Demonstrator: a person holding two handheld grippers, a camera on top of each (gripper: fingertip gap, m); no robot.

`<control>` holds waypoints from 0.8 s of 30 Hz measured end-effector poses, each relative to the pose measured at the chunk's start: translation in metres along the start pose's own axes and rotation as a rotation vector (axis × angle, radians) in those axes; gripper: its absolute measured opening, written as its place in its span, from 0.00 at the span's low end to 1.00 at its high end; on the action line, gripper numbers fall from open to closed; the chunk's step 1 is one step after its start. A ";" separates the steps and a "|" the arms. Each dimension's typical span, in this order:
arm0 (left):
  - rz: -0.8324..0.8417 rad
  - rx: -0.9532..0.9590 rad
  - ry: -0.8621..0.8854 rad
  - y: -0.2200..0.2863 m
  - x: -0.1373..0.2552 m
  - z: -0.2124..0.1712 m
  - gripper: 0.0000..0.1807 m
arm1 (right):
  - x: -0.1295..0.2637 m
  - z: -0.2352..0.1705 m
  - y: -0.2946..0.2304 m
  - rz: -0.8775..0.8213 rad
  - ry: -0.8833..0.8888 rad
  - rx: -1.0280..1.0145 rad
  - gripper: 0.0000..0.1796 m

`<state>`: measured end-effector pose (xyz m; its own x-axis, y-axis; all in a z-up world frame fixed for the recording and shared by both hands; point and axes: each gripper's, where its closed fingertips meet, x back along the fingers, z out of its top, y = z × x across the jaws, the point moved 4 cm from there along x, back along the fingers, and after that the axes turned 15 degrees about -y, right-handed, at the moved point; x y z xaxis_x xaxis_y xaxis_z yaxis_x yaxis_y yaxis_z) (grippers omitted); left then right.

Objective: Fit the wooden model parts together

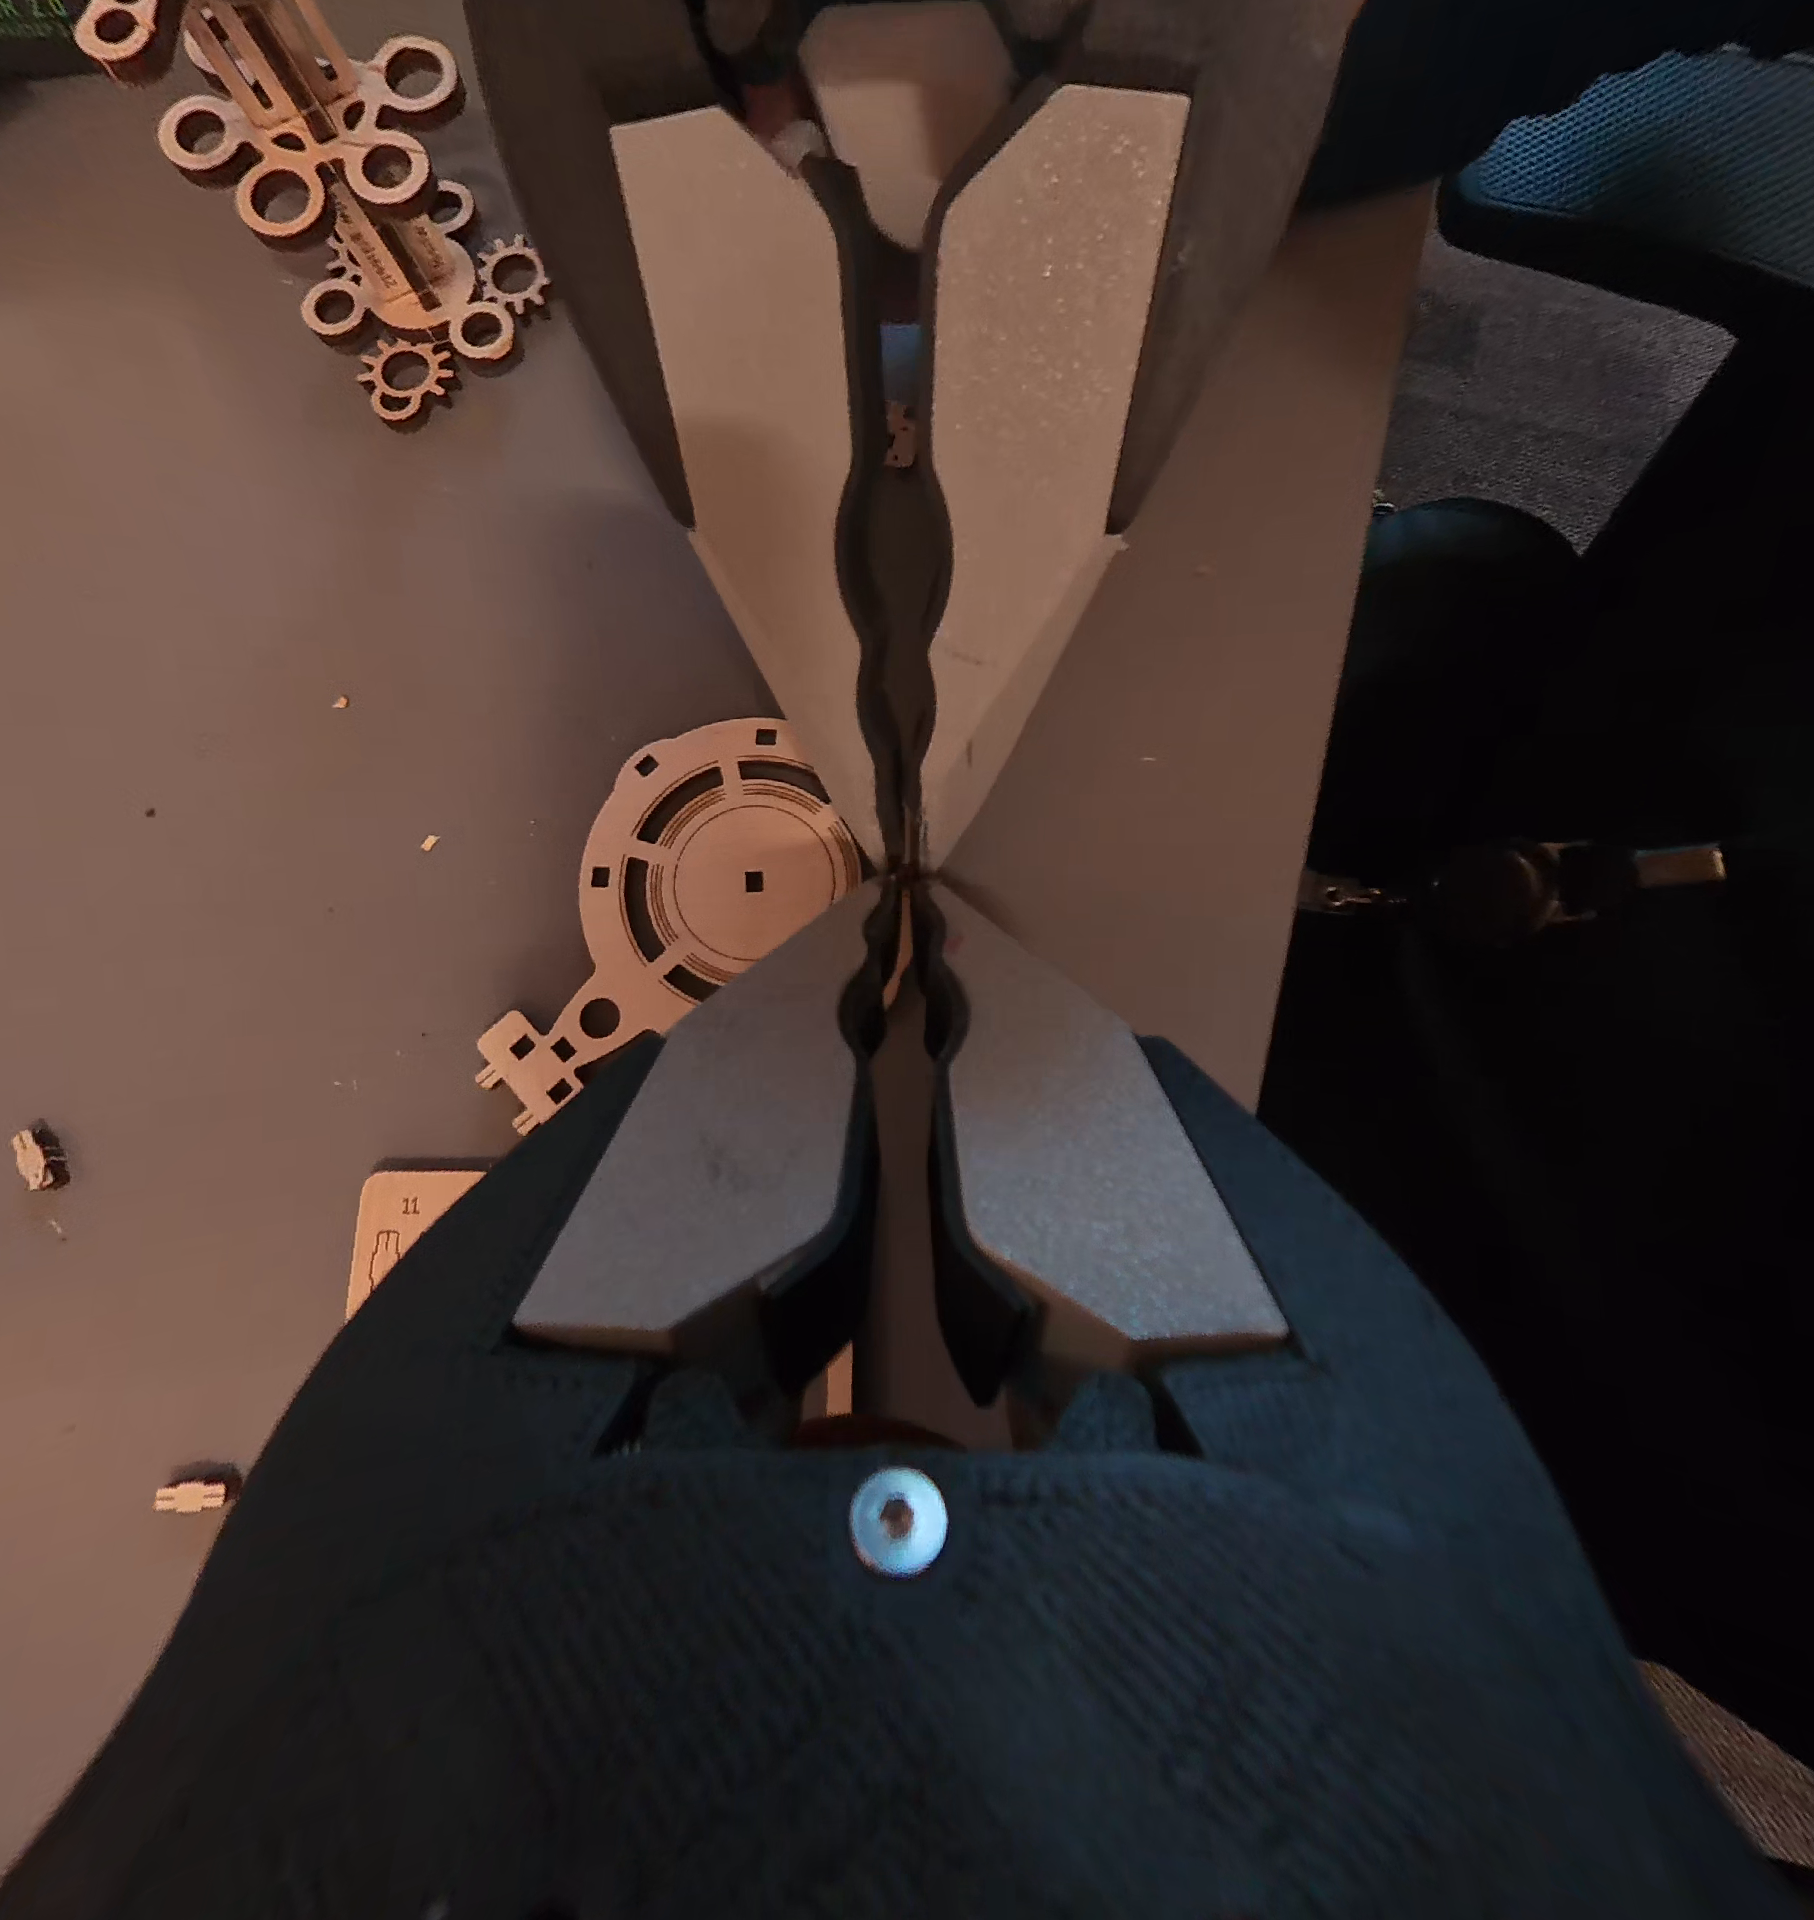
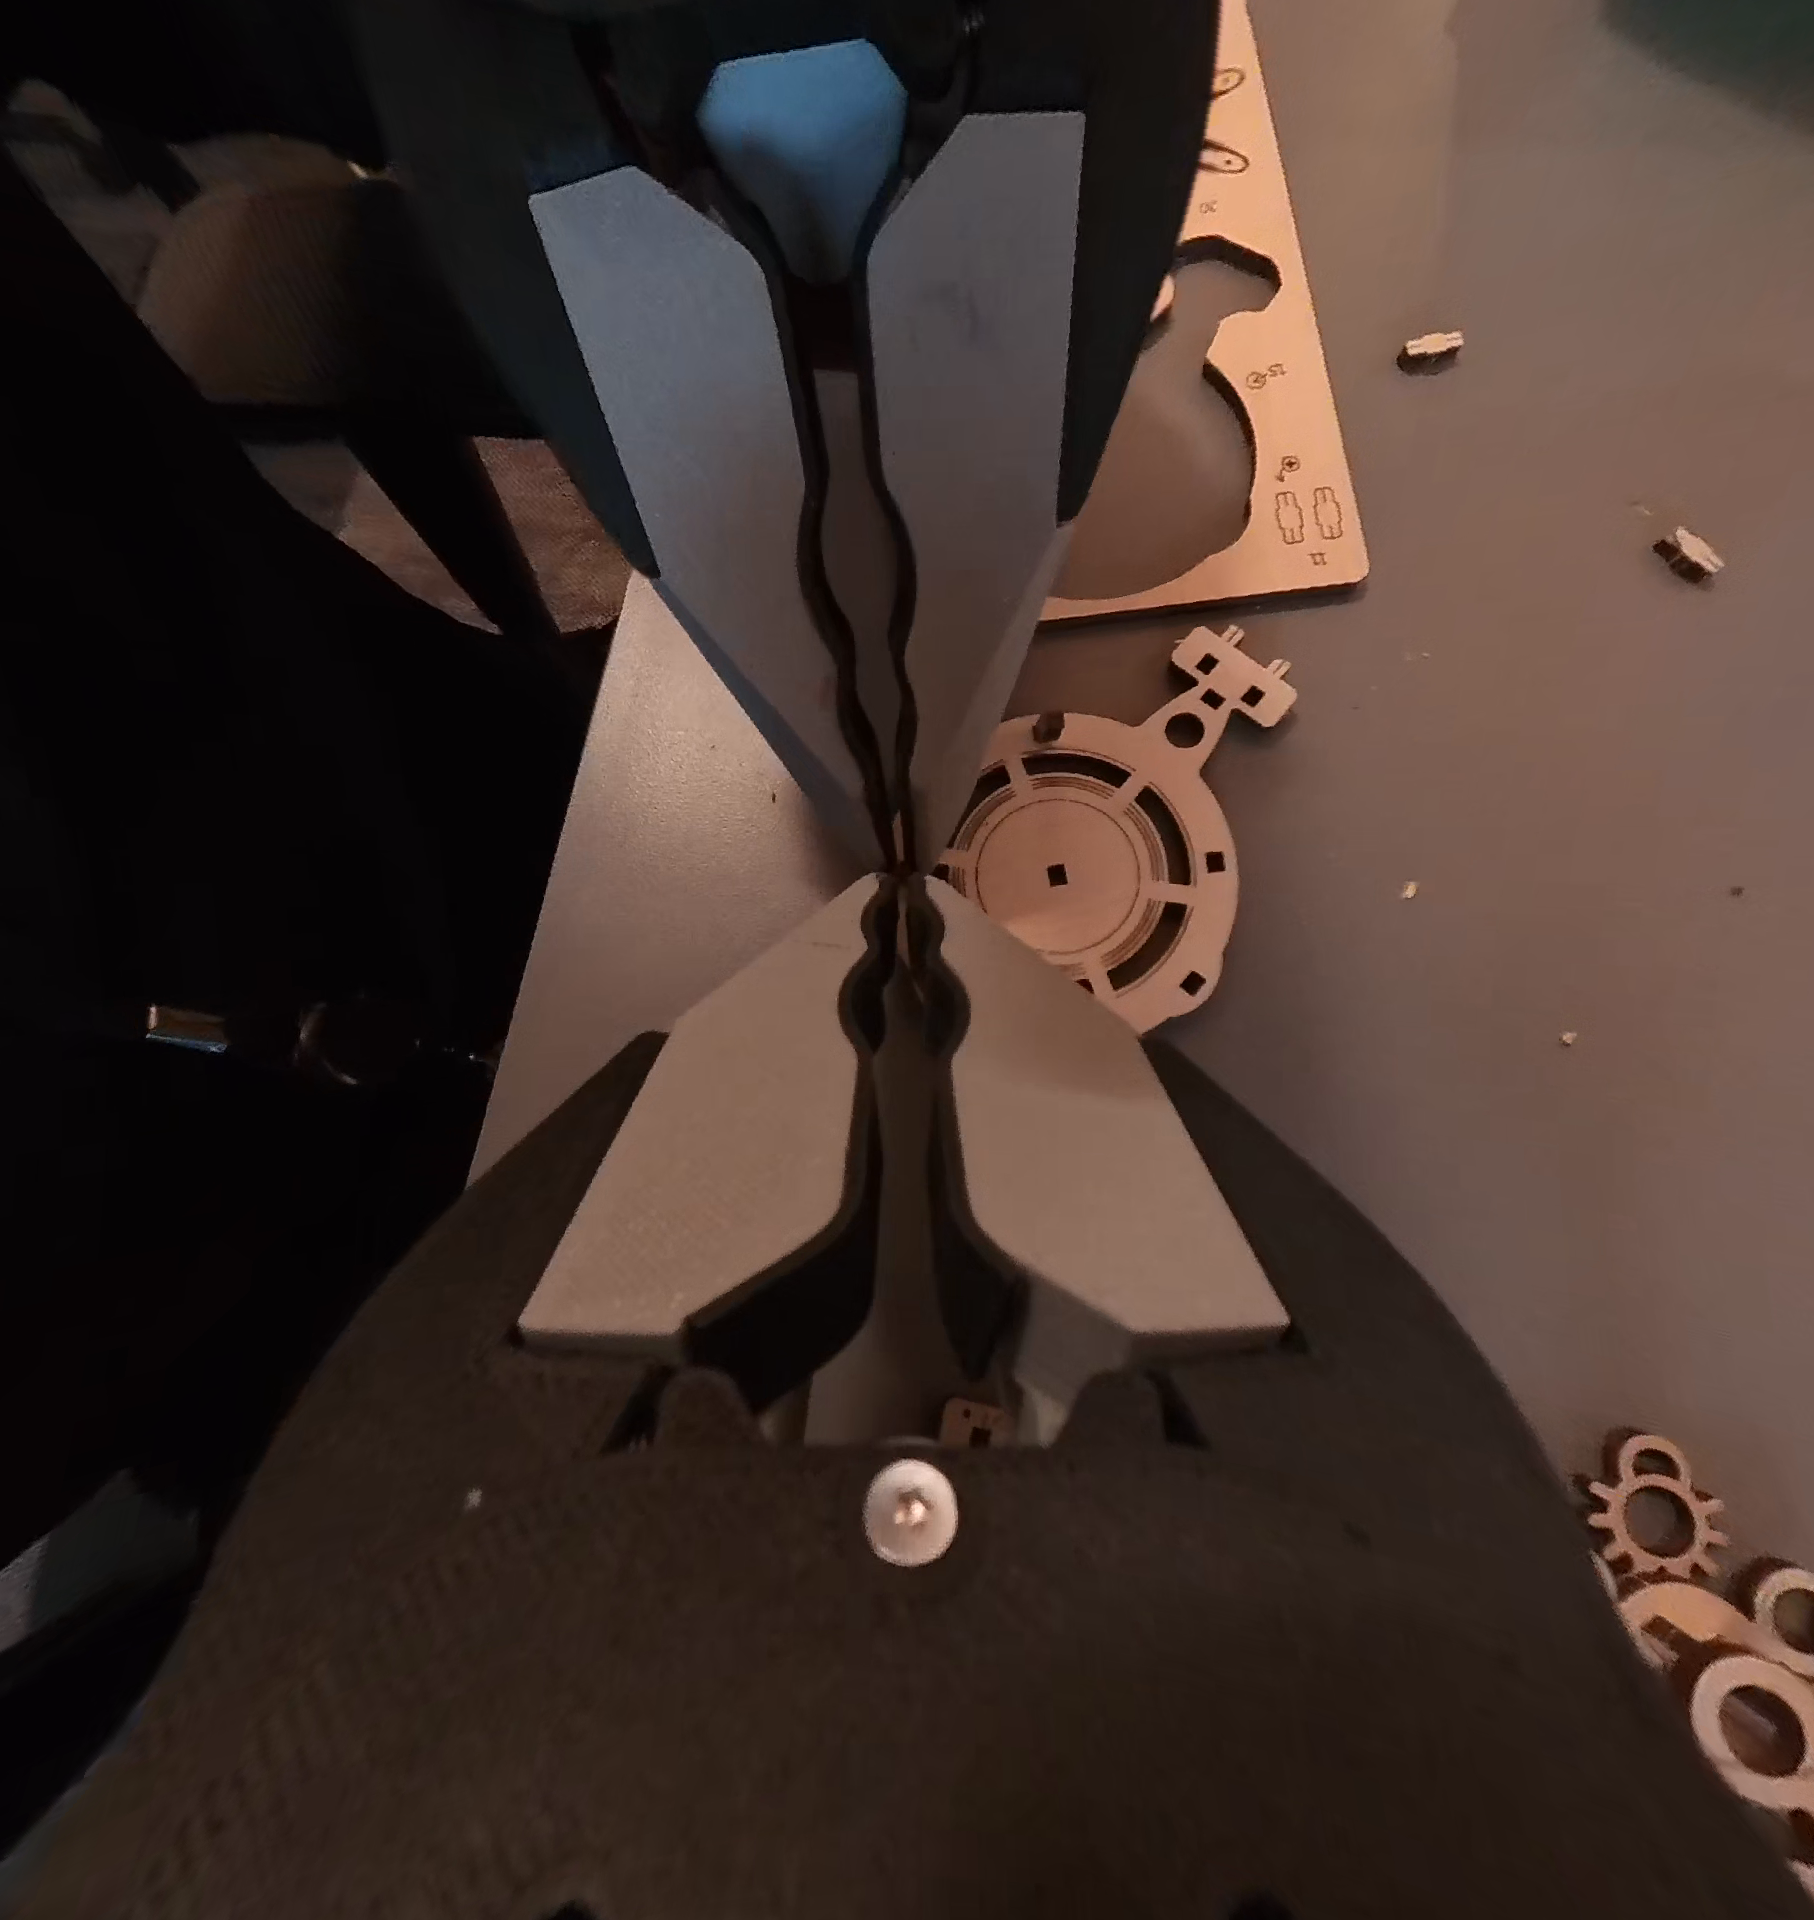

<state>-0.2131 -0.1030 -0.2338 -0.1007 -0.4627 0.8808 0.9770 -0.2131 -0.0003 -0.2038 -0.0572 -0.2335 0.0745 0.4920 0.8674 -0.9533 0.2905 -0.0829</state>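
My left gripper (image 1: 898, 909) and my right gripper (image 1: 903, 847) meet tip to tip just above the grey table (image 1: 207, 727), both with fingers pressed shut. Something tiny and dark sits where the tips touch; I cannot tell what it is. A round slotted wooden disc with a tabbed arm (image 1: 737, 883) lies flat beside the tips, also in the right wrist view (image 2: 1079, 883). A small wooden piece (image 1: 898, 436) shows through the gap of the right gripper's fingers, near their base in its own view (image 2: 970, 1425). There my right gripper (image 2: 898, 909) faces the left gripper (image 2: 892, 847).
An assembled wooden model of rings and gears (image 1: 331, 177) stands at the far left. A cut-out wooden sheet (image 2: 1287, 436) lies beyond the disc. Small loose connectors (image 1: 41, 1153) (image 1: 191, 1496) and chips lie about. The table edge and a dark chair (image 1: 1568, 727) lie alongside the grippers.
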 end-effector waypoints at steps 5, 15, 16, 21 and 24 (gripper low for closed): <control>0.009 -0.008 -0.029 0.001 0.000 0.000 0.00 | 0.000 0.001 -0.001 -0.025 -0.035 0.029 0.00; 0.011 -0.023 -0.081 0.001 -0.001 0.002 0.00 | -0.001 0.001 -0.001 -0.033 -0.058 0.041 0.00; 0.007 -0.020 -0.080 0.001 -0.001 0.002 0.00 | -0.001 0.001 -0.001 -0.031 -0.060 0.039 0.00; -0.002 -0.027 -0.102 0.000 -0.001 0.003 0.00 | -0.001 0.000 0.000 -0.019 -0.032 0.022 0.00; -0.008 -0.025 -0.107 0.000 -0.001 0.003 0.00 | -0.001 -0.002 0.001 0.027 0.025 -0.030 0.00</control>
<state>-0.2128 -0.1002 -0.2338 -0.0865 -0.3670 0.9262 0.9711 -0.2387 -0.0038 -0.2042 -0.0557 -0.2355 0.0570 0.5200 0.8523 -0.9457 0.3018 -0.1209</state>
